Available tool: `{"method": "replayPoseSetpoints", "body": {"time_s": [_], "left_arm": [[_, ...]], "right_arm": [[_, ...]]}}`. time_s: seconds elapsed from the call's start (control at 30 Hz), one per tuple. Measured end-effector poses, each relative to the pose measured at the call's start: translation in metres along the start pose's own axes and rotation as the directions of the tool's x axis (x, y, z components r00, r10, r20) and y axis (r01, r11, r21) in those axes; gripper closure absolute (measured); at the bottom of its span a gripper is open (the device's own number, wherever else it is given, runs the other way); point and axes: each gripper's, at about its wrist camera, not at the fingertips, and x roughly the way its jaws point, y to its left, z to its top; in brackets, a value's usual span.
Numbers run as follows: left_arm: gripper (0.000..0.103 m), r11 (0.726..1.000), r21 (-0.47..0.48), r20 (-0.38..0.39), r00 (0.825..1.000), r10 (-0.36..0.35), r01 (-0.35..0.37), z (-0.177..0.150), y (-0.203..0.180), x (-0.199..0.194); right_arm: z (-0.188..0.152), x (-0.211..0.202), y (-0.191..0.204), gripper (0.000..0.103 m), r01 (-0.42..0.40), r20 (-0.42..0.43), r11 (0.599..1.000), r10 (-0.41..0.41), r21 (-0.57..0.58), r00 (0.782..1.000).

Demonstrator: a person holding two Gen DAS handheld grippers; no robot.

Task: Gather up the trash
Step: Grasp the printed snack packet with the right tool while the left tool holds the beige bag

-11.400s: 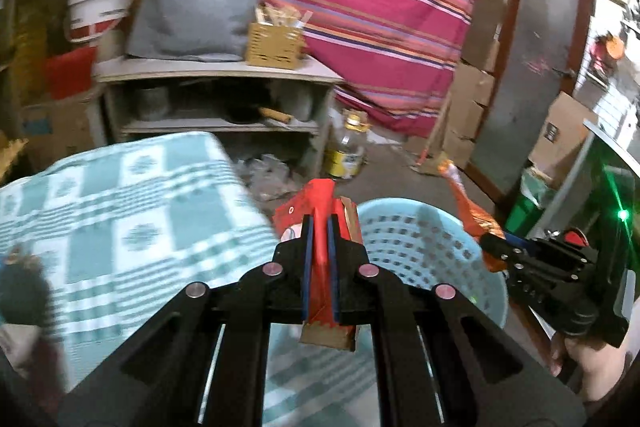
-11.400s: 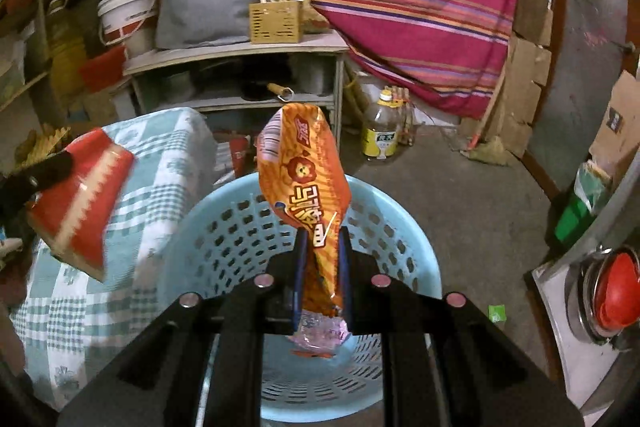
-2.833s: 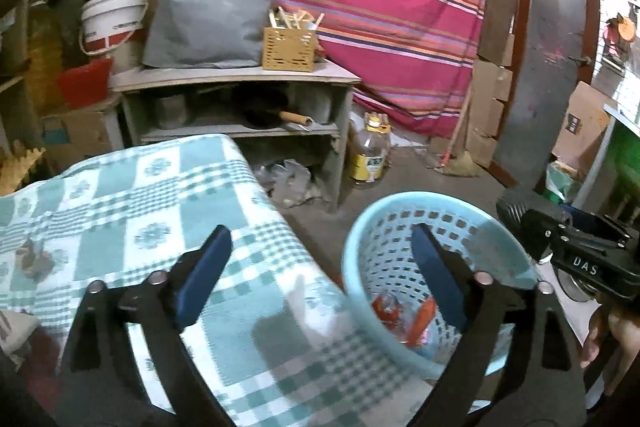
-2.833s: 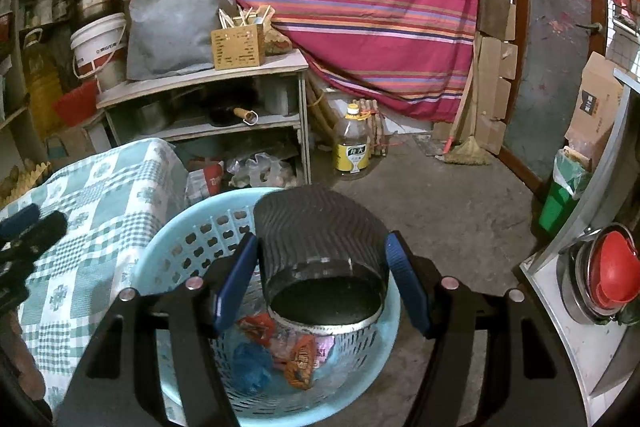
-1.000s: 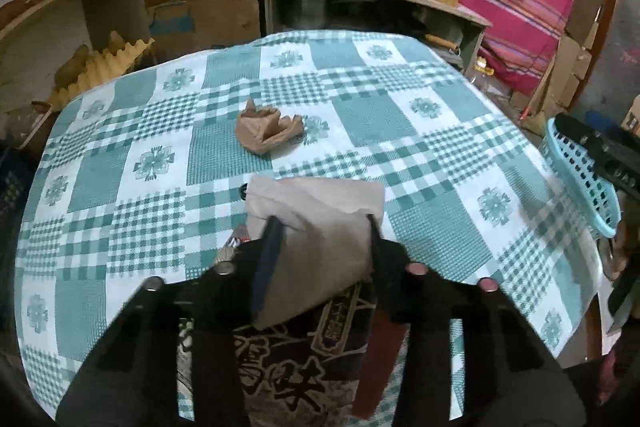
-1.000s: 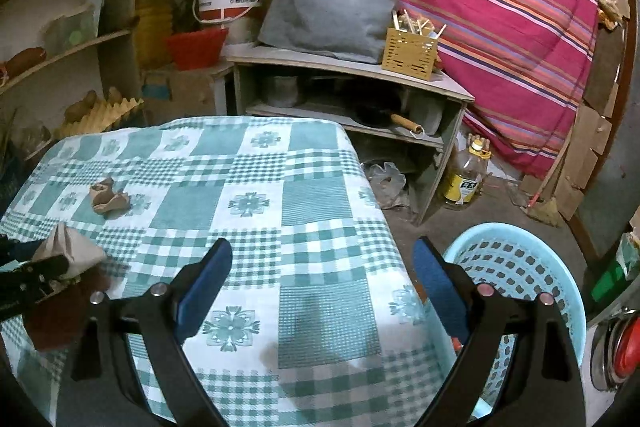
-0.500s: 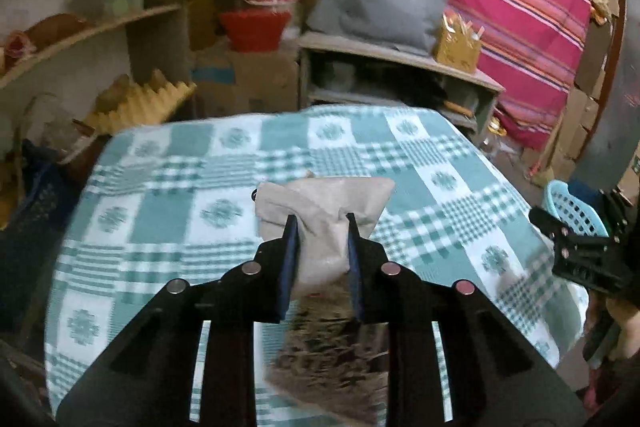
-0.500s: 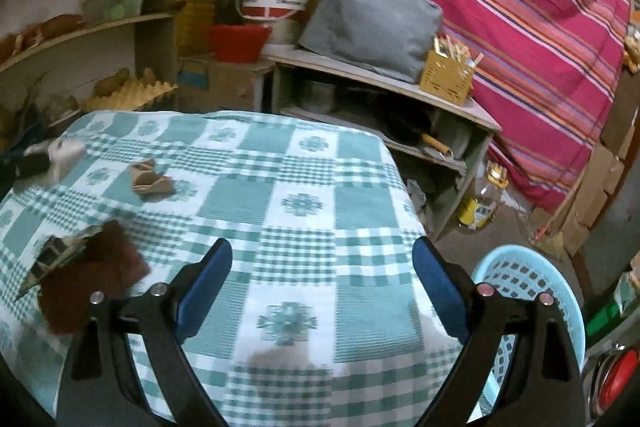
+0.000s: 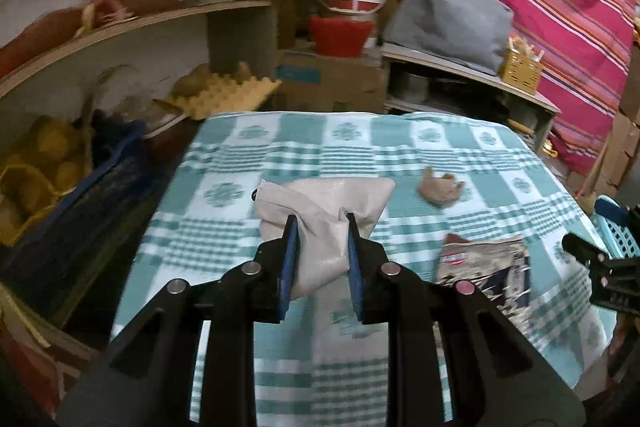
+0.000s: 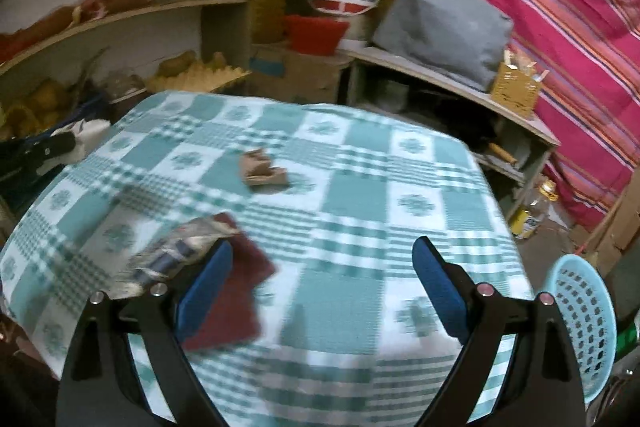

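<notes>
While the left gripper (image 9: 320, 247) pinches a beige pouch (image 9: 324, 211) above the table (image 10: 360, 227), the right gripper (image 10: 322, 283), its jaws wide and empty, has the dark wrapper (image 10: 224, 287) at nine o'clock, its long axis toward ten, nearest to this hand.

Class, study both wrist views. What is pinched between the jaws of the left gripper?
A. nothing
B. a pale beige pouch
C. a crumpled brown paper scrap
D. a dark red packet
B: the left gripper is clamped on the pale beige pouch, lifted above the checked tablecloth.
</notes>
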Motion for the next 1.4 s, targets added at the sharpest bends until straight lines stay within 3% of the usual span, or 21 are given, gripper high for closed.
{"method": "replayPoseSetpoints", "body": {"time_s": [0.17,0.43,0.57,0.63,0.7,0.9,1.17,1.4], "left_arm": [[0.081,0.999,-0.042,0.012,1.0,0.014,-0.014,-0.005,0.026,-0.008],[0.081,0.998,-0.068,0.023,1.0,0.019,-0.018,-0.009,0.046,-0.017],[0.081,0.997,-0.073,0.019,1.0,0.018,-0.017,-0.011,0.05,-0.017],[0.081,0.997,-0.069,0.018,1.0,0.023,-0.021,-0.012,0.051,-0.017],[0.081,0.997,-0.066,0.017,0.999,0.028,-0.026,-0.013,0.051,-0.016],[0.082,0.997,-0.079,0.029,0.999,0.028,-0.026,-0.008,0.052,-0.017],[0.081,0.997,-0.072,0.066,0.998,0.001,0.003,0.007,0.025,-0.02],[0.081,0.998,-0.033,0.082,0.996,-0.047,0.05,0.018,-0.017,-0.019]], "right_arm": [[-0.001,0.008,0.024,0.013,-0.09,-0.067,0.991,0.097,0.095,0.993],[-0.01,0.037,0.044,0.013,-0.071,-0.176,0.983,0.101,0.169,0.979],[-0.011,0.049,0.041,0.015,-0.112,-0.205,0.96,0.167,0.258,0.964],[-0.01,0.052,0.043,0.027,-0.131,-0.201,0.951,0.191,0.279,0.961],[-0.007,0.053,0.049,0.055,-0.147,-0.194,0.955,0.2,0.259,0.96],[0.004,0.046,0.06,0.086,-0.18,-0.144,0.968,0.206,0.177,0.968],[0.024,0.014,0.039,0.095,-0.214,-0.011,0.965,0.218,0.15,0.976],[0.03,-0.014,-0.023,0.095,-0.178,0.085,0.961,0.163,0.21,0.983]]}}
